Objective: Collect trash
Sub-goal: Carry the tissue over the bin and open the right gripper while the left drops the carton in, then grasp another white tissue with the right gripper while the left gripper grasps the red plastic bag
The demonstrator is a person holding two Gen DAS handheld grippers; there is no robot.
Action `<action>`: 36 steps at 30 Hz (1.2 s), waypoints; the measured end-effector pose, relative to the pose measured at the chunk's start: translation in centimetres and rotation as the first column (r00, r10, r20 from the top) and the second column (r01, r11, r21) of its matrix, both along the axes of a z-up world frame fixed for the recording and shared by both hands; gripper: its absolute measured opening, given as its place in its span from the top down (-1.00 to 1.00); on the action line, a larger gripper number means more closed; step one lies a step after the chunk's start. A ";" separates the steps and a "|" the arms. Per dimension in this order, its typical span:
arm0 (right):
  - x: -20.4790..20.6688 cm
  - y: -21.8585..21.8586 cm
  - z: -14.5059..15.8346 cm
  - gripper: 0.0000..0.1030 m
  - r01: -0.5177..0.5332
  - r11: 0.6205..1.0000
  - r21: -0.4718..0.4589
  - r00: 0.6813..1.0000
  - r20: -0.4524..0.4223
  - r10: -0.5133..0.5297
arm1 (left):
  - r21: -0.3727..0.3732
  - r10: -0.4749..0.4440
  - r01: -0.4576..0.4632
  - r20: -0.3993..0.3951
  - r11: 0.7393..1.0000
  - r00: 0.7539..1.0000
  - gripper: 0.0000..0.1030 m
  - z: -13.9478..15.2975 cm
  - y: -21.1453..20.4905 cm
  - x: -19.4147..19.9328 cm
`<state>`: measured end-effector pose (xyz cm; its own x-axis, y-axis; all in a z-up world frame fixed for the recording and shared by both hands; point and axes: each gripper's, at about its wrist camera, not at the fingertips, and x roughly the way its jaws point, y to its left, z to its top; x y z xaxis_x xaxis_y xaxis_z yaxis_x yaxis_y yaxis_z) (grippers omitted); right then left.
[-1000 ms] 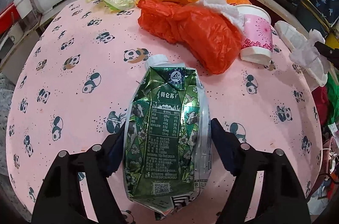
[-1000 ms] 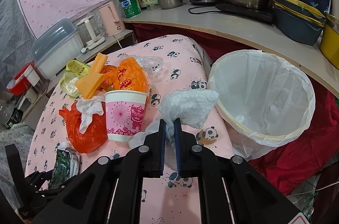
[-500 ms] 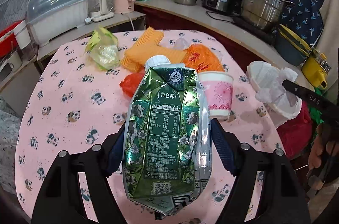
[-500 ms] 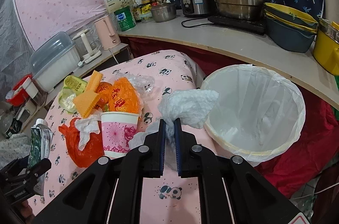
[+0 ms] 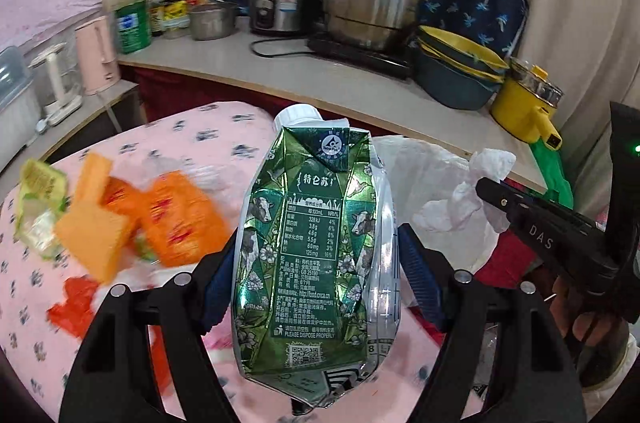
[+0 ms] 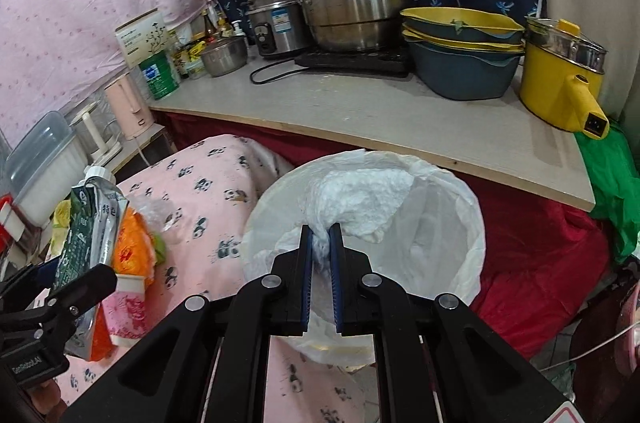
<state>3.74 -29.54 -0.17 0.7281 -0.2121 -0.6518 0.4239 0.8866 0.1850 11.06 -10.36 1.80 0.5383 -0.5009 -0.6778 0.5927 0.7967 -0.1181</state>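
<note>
- The right claw (image 6: 320, 243) pinches the white tissue (image 6: 360, 199) over the bin (image 6: 472, 223), ready to drop it.
- The left claw (image 5: 316, 263) squeezes the milk carton (image 5: 312, 243), lifted off the surface (image 5: 36, 283) for binning too.

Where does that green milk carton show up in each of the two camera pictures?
Left wrist view: the green milk carton fills the centre, upright, gripped by the left gripper.
Right wrist view: the same carton sits at the far left edge, tilted.
Shared landmark: the white-lined trash bin, right of the carton in both.
</note>
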 end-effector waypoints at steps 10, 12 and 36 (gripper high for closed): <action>2.1 -5.3 -0.7 0.76 0.086 0.996 0.000 0.996 -0.014 -0.086 | -0.011 -0.136 0.136 -0.099 0.991 0.986 -0.39 -3.9 -8.7 3.7; 2.2 -5.9 -0.4 0.69 0.103 0.995 0.012 0.995 -0.001 -0.103 | -0.004 -0.134 0.135 -0.090 0.991 0.987 -0.38 -4.3 -9.5 3.9; 2.8 3.6 3.2 0.16 -0.094 0.995 0.020 0.994 0.058 0.093 | 0.078 0.272 -0.272 0.003 0.959 0.962 -0.57 -1.9 4.7 2.9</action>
<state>6.50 -25.94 3.01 0.7803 -0.1268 -0.6125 0.3276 0.9170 0.2275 13.92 -5.70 -0.10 0.6415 -0.2826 -0.7132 0.3518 0.9345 -0.0538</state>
